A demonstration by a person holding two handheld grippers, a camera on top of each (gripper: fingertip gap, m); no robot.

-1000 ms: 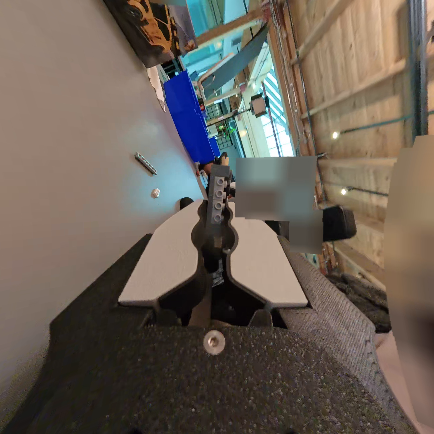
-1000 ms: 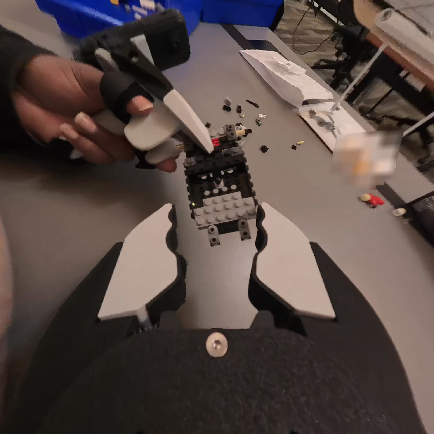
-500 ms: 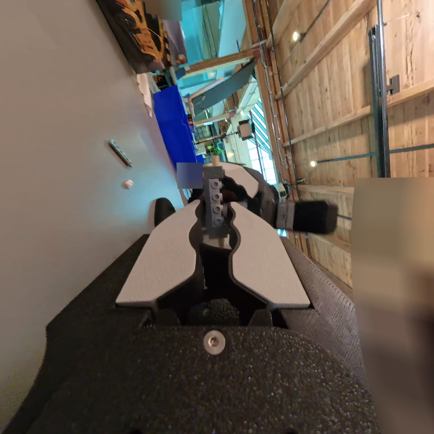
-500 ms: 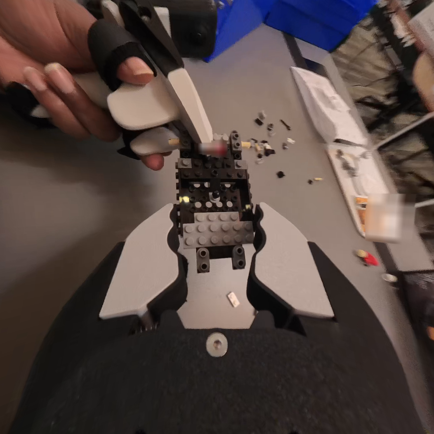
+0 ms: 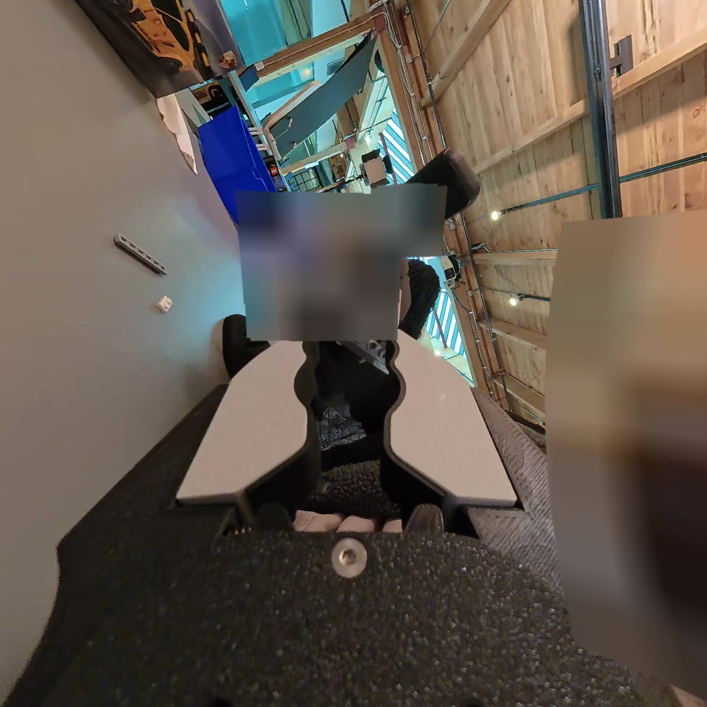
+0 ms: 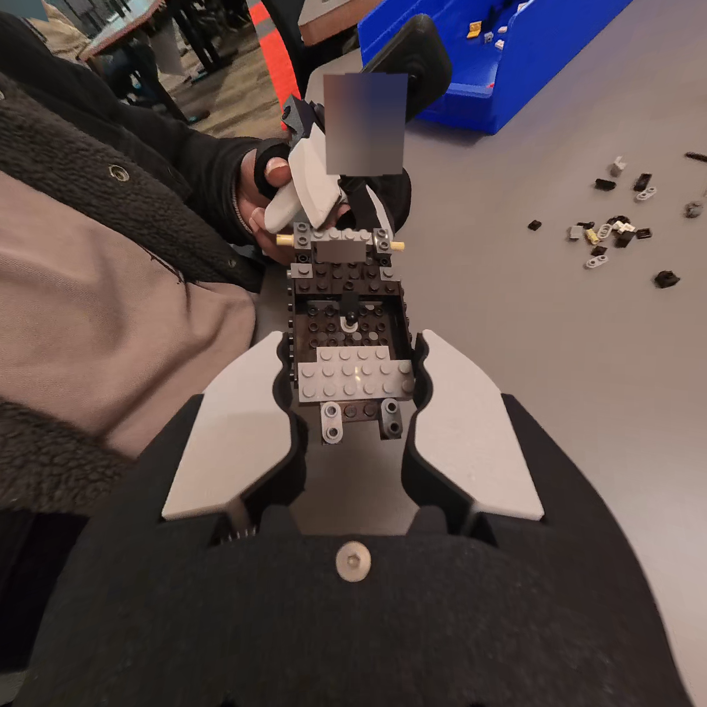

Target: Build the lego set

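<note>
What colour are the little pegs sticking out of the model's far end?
The pegs are pale yellow, one each side; the right wrist view shows them best.

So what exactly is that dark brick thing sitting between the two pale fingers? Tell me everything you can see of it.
The dark, half-built plastic brick model is a boxy black frame of studded plates with an open hollow in its middle. Light grey studded plates cap its near end, and two tan pegs stick out sideways at the far end. It lies between the right hand-held gripper fingers, which close on its sides. The left hand-held gripper meets its far end above the grey table.
</note>
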